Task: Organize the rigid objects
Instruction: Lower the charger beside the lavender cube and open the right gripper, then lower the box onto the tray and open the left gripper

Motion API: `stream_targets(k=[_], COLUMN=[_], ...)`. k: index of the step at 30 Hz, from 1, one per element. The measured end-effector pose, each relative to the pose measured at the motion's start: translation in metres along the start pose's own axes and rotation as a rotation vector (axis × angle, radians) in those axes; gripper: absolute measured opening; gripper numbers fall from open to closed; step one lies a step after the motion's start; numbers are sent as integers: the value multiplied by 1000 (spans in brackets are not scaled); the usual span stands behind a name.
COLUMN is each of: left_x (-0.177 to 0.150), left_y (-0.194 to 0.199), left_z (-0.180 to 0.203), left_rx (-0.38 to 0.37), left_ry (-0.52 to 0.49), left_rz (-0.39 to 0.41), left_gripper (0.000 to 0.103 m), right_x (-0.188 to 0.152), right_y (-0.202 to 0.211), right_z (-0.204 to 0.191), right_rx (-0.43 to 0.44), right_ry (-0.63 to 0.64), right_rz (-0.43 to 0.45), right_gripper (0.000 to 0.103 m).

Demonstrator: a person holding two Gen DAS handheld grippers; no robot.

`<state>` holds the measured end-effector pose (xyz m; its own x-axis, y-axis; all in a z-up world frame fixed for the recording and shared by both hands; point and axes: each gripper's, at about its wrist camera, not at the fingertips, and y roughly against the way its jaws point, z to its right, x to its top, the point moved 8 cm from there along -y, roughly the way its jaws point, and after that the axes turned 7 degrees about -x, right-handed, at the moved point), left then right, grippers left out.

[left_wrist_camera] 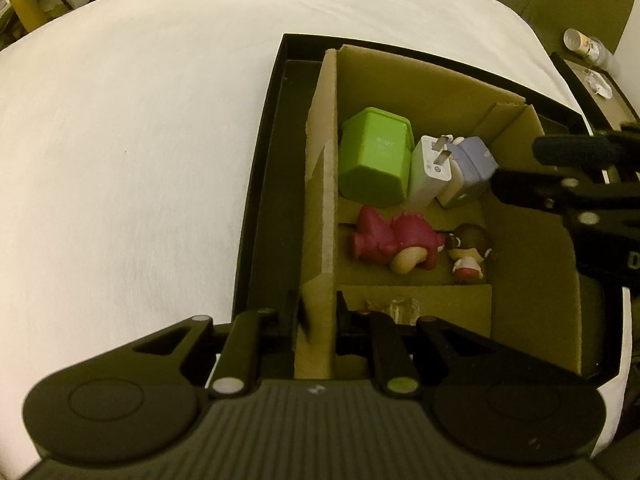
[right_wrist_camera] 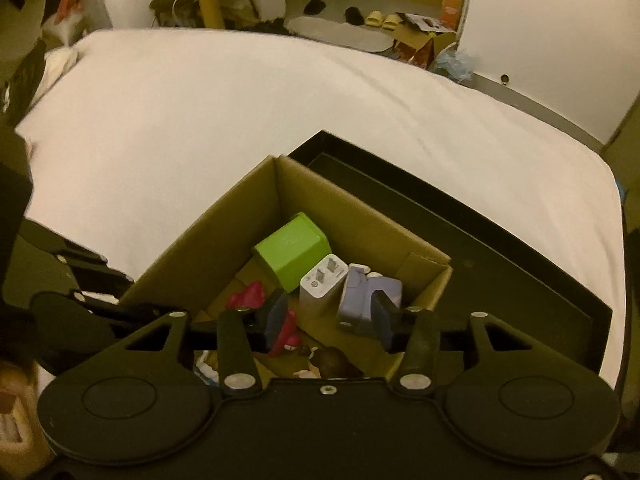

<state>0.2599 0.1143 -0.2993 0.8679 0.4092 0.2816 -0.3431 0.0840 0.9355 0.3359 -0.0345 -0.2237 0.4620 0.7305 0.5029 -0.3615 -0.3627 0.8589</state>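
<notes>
Cardboard wall (left_wrist_camera: pixel 320 216) of the divided box is pinched between the left gripper (left_wrist_camera: pixel 318 316) fingers, which are closed on its near end; the fingertips themselves are mostly hidden by the wall and by shadow. Just right of them, behind a low cross divider (left_wrist_camera: pixel 416 294), something clear and glassy (left_wrist_camera: pixel 394 306) shows only in part and cannot be made out. The box sits inside a black tray (left_wrist_camera: pixel 256 200) on a white bed sheet (left_wrist_camera: pixel 140 140).

In the middle compartment a green plastic container (left_wrist_camera: pixel 374 160) lies on its side, with a white charger (left_wrist_camera: pixel 430 170), prongs up, against it, and a lavender plug adapter (left_wrist_camera: pixel 472 164) beside that. Nearer lie a pink toy figure (left_wrist_camera: pixel 384 240) and a small brown-headed figurine (left_wrist_camera: pixel 468 250), half cut off in the right wrist view.

The right gripper (right_wrist_camera: pixel 326 316) hangs over these things with its fingers apart, holding nothing; its right finger (right_wrist_camera: pixel 382 314) covers part of the adapter.
</notes>
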Motion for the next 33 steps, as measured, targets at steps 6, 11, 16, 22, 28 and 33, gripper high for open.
stream_targets(k=[6,11,16,22,28,33], left_x=[7,8,6,3,-6,-16], left_y=[21,43,63,93,125,144], left_z=[10,19,26,38,47,54], left_rx=[9,21,16,3,-9,-52], left_ry=[-27,-40,-65,-112,-138,-118], left_rz=[27,49,69,121,189,237], left_gripper=[14,14,17,32,53,75], right_x=[-8,-16,-22,-28,-41,-57], right_y=[25,43,63,83,106,129], right_z=[14,20,23,21,28,33], right_rx=[14,6,8,16,-5,-21], right_ry=[-117,-166,-199,-242,-327,-396], right_rz=[37,67,93,133,173,214], right_gripper=[58,63,73,88,100,103])
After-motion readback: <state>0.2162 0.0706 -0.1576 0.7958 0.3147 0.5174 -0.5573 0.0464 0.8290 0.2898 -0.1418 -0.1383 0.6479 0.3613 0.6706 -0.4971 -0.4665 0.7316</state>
